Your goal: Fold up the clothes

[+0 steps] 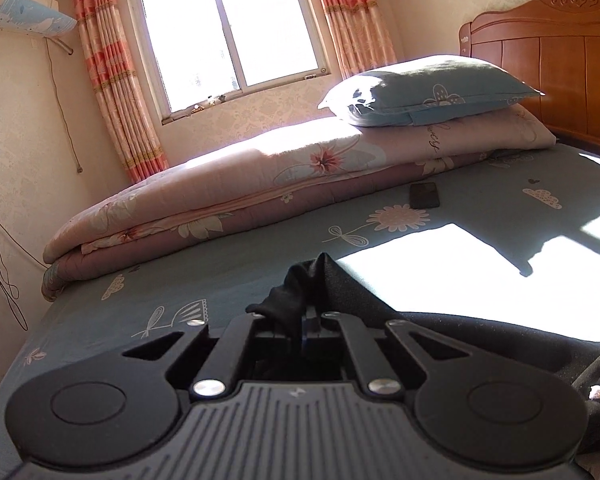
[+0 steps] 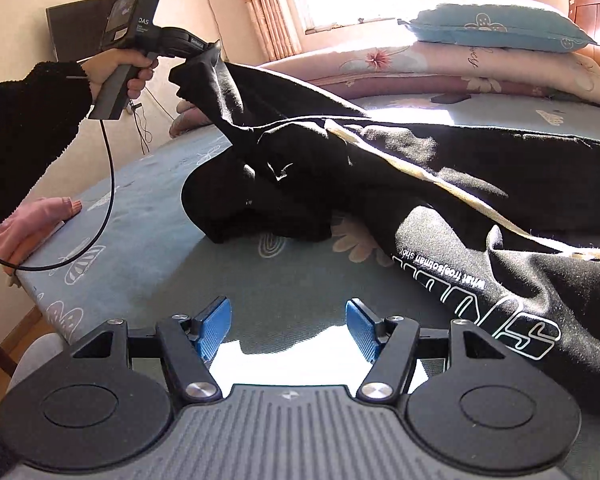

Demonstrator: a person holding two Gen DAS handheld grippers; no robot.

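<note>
Two black fingers of the left gripper (image 1: 306, 318) pinch a fold of black cotton garment (image 1: 420, 320) at lower centre; a dark phone (image 1: 425, 195) lies beyond on the blue flowered bedsheet (image 1: 260, 256), beside a folded pink quilt (image 1: 236, 192).

Right wrist view: the right gripper (image 2: 288, 330) gapes empty over the sheet, the garment sprawling from upper left to right edge.

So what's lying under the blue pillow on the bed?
The blue pillow sits on a folded pink floral quilt, which lies on the blue-grey patterned bedsheet. Whatever is beneath the quilt, or tucked between its layers, is covered and cannot be seen.
</note>
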